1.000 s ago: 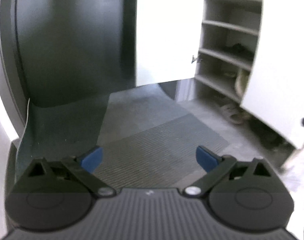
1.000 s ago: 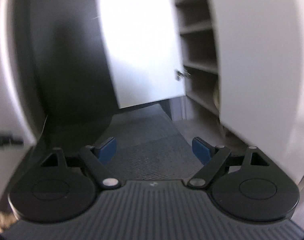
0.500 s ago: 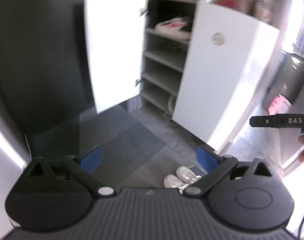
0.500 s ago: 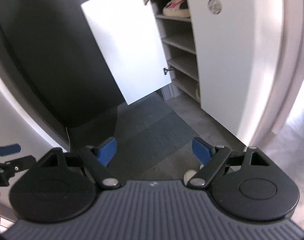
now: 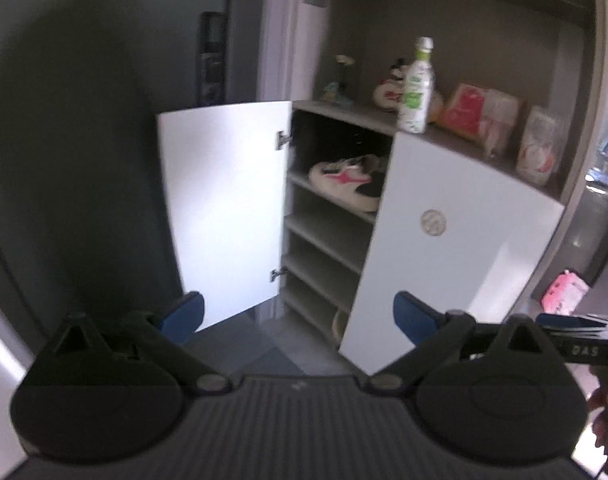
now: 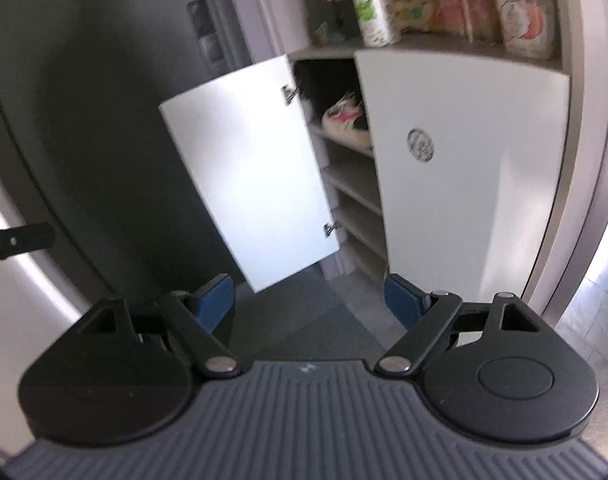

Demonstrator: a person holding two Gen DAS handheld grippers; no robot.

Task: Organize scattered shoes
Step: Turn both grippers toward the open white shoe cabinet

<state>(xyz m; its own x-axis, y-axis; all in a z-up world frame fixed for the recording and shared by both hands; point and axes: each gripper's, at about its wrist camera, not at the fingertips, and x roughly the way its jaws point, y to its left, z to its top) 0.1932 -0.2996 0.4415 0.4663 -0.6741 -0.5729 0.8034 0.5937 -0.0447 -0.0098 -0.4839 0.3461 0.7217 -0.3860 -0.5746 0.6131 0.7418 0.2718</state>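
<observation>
Now both grippers empty, facing the shoe cabinet (image 5: 456,216).
My left gripper (image 5: 299,316) and right gripper (image 6: 310,300) have jaws released; swinging in could clip the open door (image 6: 247,168).

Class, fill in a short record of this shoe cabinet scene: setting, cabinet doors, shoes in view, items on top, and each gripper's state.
setting: shoe cabinet beside a dark wall
cabinet doors: left door swung wide open; right door partly open, hiding part of the shelves
shoes in view: white and pink sneaker on the top inner shelf; a pale shoe low in the cabinet
items on top: white and green bottle, packets and small figurines
left gripper: open, holding nothing
right gripper: open, holding nothing
</observation>
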